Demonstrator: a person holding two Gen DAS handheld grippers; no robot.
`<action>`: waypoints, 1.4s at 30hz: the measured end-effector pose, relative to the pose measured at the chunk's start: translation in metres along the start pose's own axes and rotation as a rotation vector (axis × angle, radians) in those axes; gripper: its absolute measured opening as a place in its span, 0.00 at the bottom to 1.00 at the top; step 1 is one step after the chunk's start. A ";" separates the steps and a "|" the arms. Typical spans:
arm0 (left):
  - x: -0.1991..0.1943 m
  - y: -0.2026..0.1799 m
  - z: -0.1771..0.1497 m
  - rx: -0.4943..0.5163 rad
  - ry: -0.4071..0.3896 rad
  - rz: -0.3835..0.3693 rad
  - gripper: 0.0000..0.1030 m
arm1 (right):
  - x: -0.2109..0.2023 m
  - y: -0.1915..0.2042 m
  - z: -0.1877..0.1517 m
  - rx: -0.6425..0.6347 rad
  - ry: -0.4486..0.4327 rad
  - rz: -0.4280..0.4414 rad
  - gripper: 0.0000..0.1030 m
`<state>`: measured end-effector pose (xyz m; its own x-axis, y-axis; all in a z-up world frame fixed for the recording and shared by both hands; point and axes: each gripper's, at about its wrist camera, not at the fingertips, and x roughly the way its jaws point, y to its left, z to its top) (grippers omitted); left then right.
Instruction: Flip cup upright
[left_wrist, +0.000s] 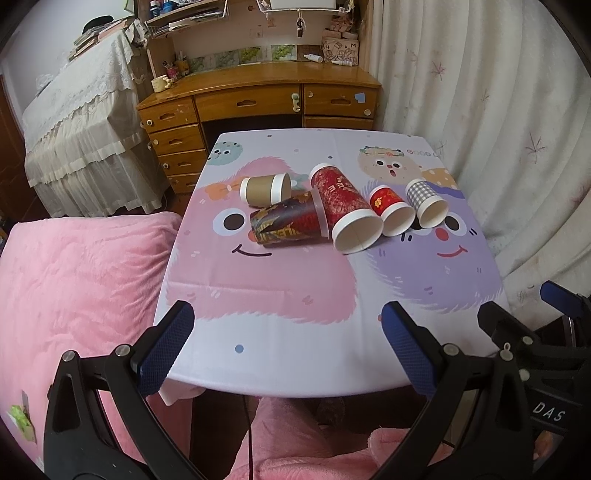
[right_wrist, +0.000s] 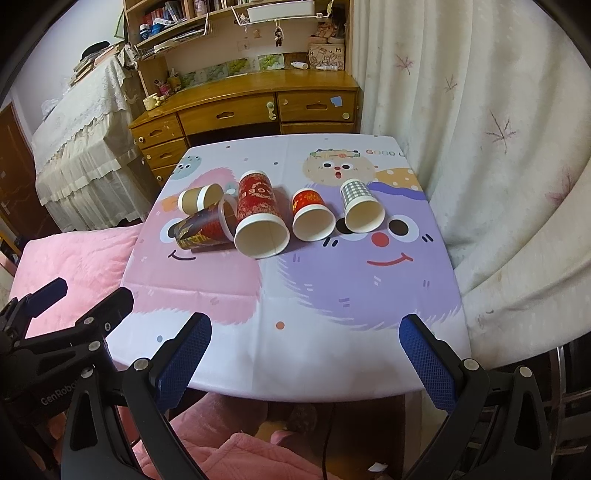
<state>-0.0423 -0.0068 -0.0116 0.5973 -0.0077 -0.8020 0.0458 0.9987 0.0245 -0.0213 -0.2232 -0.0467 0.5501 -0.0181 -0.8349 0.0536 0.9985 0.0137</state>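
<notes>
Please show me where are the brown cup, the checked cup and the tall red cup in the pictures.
brown cup (left_wrist: 260, 189): left wrist view, on its brown side wall.
checked cup (right_wrist: 354, 192): right wrist view, on its checked side wall.
tall red cup (right_wrist: 256, 198): right wrist view, on its red patterned side wall.

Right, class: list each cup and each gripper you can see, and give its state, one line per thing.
brown cup: on its side
dark patterned cup: on its side
tall red cup: on its side, mouth facing the camera
small red cup: on its side
checked cup: on its side
left gripper: open, empty
right gripper: open, empty
</notes>
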 end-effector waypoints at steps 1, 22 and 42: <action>0.000 0.000 0.000 0.000 0.001 -0.003 0.97 | -0.001 -0.001 -0.002 0.002 0.000 0.003 1.00; 0.026 0.018 0.008 -0.039 0.112 -0.094 0.97 | 0.013 -0.011 -0.004 0.076 0.001 0.038 1.00; 0.172 0.012 0.074 0.420 0.264 -0.160 0.97 | 0.136 0.001 0.046 0.248 0.217 -0.018 1.00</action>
<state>0.1205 0.0002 -0.1050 0.3371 -0.0911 -0.9370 0.4698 0.8788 0.0836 0.0922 -0.2268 -0.1347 0.3586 0.0023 -0.9335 0.2773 0.9546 0.1089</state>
